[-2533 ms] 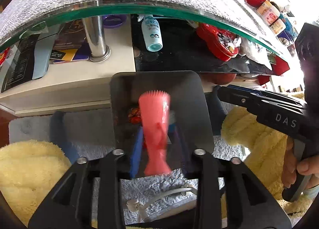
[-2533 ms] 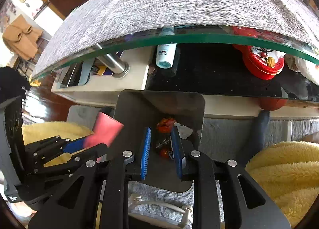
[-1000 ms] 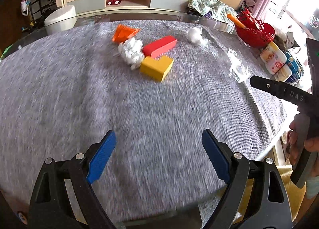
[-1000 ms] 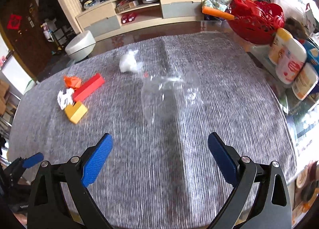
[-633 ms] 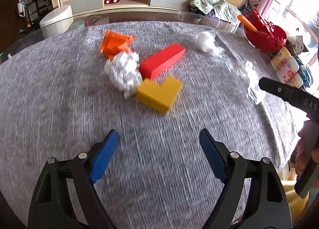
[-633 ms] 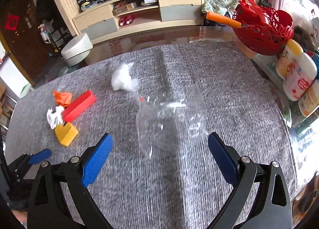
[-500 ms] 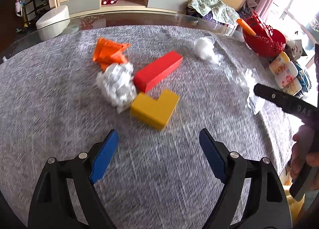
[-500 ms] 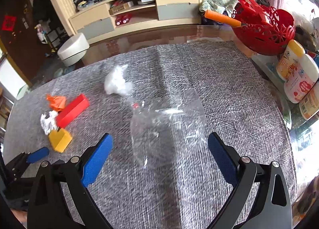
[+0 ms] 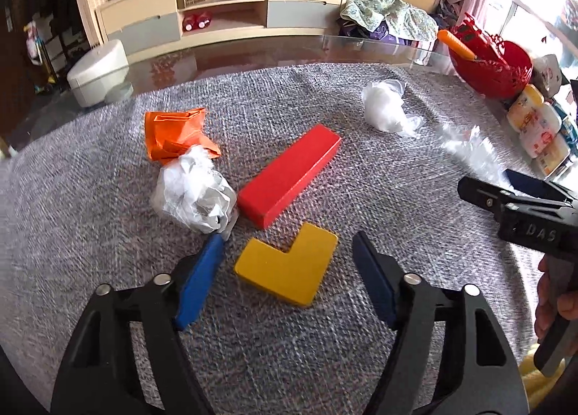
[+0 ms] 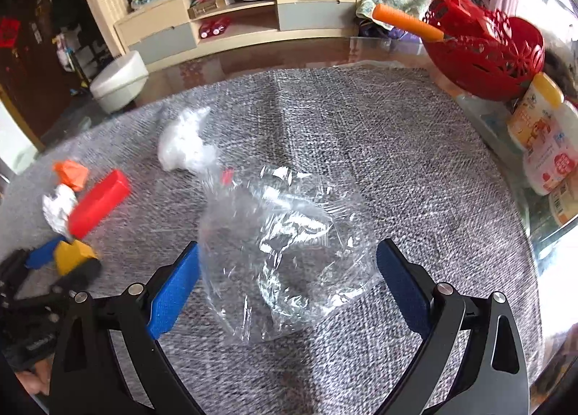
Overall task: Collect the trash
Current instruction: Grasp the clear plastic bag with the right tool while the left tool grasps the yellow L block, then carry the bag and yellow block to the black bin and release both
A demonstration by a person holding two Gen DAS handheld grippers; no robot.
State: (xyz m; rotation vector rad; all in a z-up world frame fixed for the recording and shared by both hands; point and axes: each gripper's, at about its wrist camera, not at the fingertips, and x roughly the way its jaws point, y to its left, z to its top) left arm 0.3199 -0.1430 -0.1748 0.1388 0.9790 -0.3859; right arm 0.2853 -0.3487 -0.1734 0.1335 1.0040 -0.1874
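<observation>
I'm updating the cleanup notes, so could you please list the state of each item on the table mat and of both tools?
Left tool: jaws closing, yellow L-block between them, not yet gripped.
Right tool: jaws closing around clear plastic bag, pads not pressing.
Yellow L-block: flat on mat.
Red block: lying flat.
White paper ball: crumpled.
Orange paper: crumpled.
White plastic wad: scrunched.
Clear plastic bag: crinkled, lying loose.

A grey woven cloth point(image 9: 108, 198) covers the glass bench point(image 9: 253, 50). On it lie orange paper point(image 9: 173, 137), a crumpled white wad point(image 9: 195, 194), red block point(image 9: 289, 174), yellow L-block point(image 9: 289, 270), white tissue point(image 9: 386, 109) and clear plastic bag point(image 10: 285, 252); a red basket point(image 10: 487, 50) stands far right.
</observation>
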